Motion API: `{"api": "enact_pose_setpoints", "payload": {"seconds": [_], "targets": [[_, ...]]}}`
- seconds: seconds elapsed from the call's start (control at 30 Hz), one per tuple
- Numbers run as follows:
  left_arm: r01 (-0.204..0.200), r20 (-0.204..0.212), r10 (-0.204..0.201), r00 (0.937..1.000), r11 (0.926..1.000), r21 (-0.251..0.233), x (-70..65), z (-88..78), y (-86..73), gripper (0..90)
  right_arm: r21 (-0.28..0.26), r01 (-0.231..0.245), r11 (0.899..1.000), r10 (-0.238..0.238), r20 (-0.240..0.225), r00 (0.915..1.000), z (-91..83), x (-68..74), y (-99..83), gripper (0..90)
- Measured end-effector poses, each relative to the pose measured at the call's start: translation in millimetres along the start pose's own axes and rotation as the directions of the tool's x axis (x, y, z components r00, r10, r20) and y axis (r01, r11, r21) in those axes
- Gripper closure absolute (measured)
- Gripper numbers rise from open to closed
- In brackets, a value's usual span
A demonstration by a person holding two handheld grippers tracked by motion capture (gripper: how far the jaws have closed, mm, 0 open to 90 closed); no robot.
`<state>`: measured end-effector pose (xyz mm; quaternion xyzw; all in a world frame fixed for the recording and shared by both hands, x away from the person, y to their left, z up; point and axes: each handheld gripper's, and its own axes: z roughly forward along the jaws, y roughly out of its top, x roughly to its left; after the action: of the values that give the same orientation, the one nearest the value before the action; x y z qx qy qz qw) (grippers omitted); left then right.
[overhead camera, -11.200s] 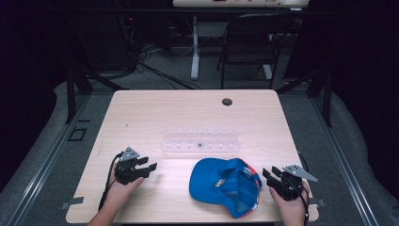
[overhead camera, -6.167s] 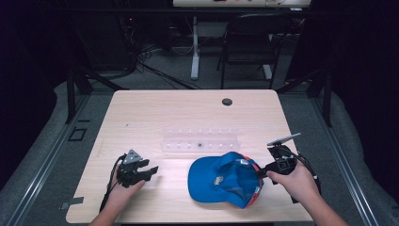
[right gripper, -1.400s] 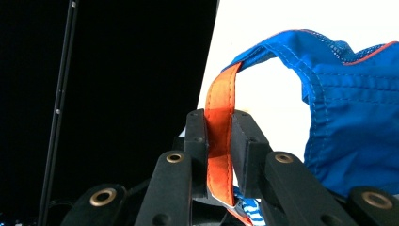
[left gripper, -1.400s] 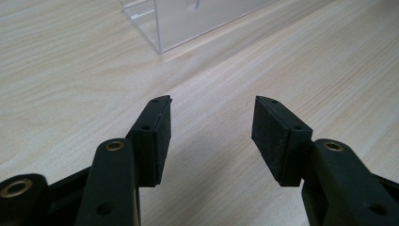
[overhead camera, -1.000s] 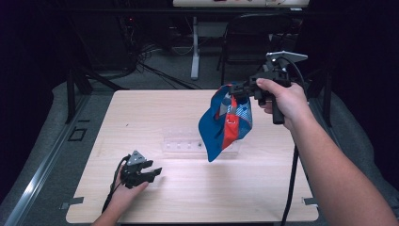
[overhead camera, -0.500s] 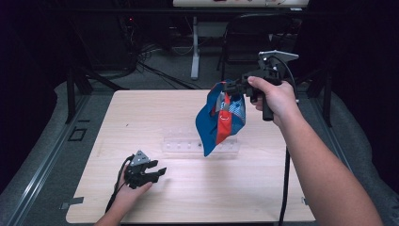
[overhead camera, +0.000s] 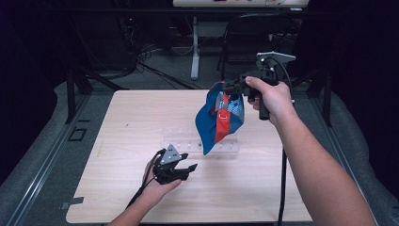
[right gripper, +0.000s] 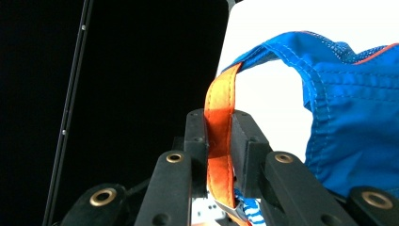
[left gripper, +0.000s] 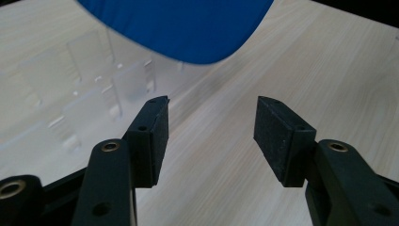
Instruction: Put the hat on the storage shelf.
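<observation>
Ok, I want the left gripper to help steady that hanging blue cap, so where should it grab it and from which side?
Probably the brim. The cap dangles from the right gripper, pinched by its orange strap, so the stiff brim hangs lowest, edge down above the clear tray. The open left gripper sits low on the table; come up from below, jaws straddling the brim's edge.
</observation>
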<state>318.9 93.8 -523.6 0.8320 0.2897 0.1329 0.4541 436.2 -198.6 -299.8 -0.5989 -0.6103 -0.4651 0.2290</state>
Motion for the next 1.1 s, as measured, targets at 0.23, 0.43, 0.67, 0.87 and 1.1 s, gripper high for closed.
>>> {"api": "enact_pose_setpoints", "payload": {"seconds": [0.23, 0.43, 0.67, 0.87, 1.1], "targets": [[-0.034, -0.057, 0.033, 0.9978, 0.9994, -0.005, -14.9, 13.3, 22.1, 52.8, -0.001, 0.003, 1.000, -0.003, -0.003, 1.0000, 0.9, -0.8, 0.6, 78.0], [-0.030, -0.040, 0.029, 0.9988, 0.9993, -0.020, -23.3, 21.9, 34.0, 55.0, 0.009, 0.007, 1.000, -0.007, -0.002, 1.0000, 1.7, 0.1, 0.0, 78.0], [-0.030, -0.094, 0.029, 0.9951, 0.9993, -0.019, -19.9, 24.7, 36.8, 62.7, 0.012, 0.011, 1.000, -0.011, -0.001, 0.9999, 0.1, -0.2, -0.9, 78.0], [-0.013, -0.086, 0.010, 0.9963, 0.9995, -0.030, -12.5, 19.7, 34.6, 73.5, 0.007, 0.008, 1.000, -0.008, 0.000, 1.0000, 0.3, -0.2, -1.4, 78.0], [-0.017, -0.099, 0.015, 0.9950, 0.9996, -0.024, -8.3, 15.6, 33.3, 79.1, 0.017, 0.012, 1.000, -0.012, 0.005, 0.9999, 3.5, 0.4, -1.8, 77.9]]}}
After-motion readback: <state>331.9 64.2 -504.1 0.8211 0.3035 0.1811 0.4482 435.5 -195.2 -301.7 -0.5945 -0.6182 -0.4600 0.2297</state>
